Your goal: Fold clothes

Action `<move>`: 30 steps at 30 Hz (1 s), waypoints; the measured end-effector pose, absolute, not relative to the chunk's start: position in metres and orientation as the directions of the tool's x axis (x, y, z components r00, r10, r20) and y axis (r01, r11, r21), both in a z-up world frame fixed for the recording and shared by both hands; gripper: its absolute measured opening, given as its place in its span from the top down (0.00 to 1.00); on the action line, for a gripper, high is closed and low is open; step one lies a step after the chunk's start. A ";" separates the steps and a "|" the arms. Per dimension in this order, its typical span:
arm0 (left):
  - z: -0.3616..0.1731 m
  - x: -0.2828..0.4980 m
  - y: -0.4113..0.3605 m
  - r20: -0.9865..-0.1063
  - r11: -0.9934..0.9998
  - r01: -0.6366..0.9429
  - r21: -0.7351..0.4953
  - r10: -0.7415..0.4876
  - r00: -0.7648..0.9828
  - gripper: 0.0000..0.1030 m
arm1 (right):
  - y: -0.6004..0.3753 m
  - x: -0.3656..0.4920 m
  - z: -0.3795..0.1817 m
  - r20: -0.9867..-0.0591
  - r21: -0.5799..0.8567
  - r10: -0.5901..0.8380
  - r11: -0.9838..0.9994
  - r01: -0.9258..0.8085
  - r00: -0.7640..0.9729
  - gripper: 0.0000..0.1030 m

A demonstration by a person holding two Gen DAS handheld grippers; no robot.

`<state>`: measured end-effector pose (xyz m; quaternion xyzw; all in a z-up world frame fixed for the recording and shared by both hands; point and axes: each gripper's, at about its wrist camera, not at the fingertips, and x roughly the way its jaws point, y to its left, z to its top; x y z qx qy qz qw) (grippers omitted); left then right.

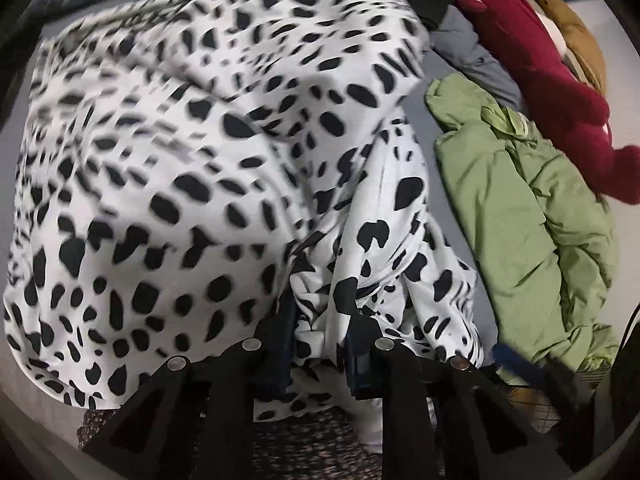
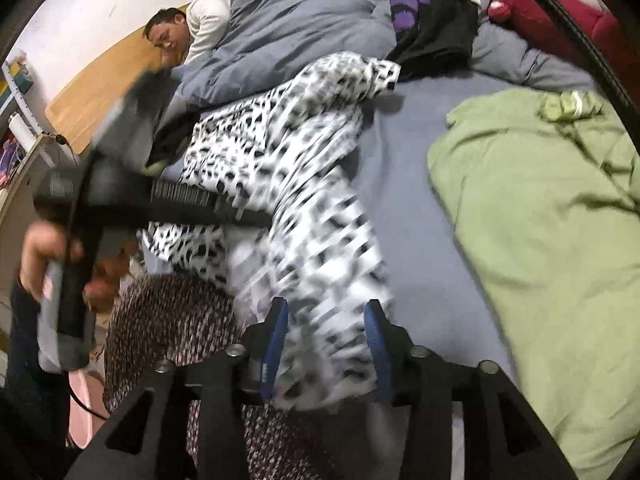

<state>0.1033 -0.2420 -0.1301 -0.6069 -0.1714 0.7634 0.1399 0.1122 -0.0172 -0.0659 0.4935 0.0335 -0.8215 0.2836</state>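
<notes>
A white garment with black spots (image 1: 200,140) lies spread and bunched over the bed. In the left wrist view my left gripper (image 1: 318,316) pinches a gathered fold of it between its dark fingers. The right wrist view shows the same garment (image 2: 312,208), blurred, running from the bed's middle down to my right gripper (image 2: 326,336). Its blue pads (image 2: 276,340) stand well apart with cloth lying loose between them. At the left of that view a hand (image 2: 40,252) holds the left gripper's black body, whose fingers reach onto the garment.
A green padded jacket (image 2: 552,220) lies crumpled on the grey-blue sheet (image 2: 412,208) to the right. A person lies under a grey duvet (image 2: 300,20) at the headboard. Black and purple clothes (image 2: 436,12) and a red plush (image 1: 540,60) sit beyond. Speckled dark fabric (image 2: 172,320) is near the front edge.
</notes>
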 end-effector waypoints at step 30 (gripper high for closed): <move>-0.107 0.121 -0.338 -0.845 -0.860 0.090 -0.502 0.466 -0.264 0.52 | -0.119 0.009 -0.072 -0.884 -0.265 -0.088 -0.714 0.648 -0.458 0.98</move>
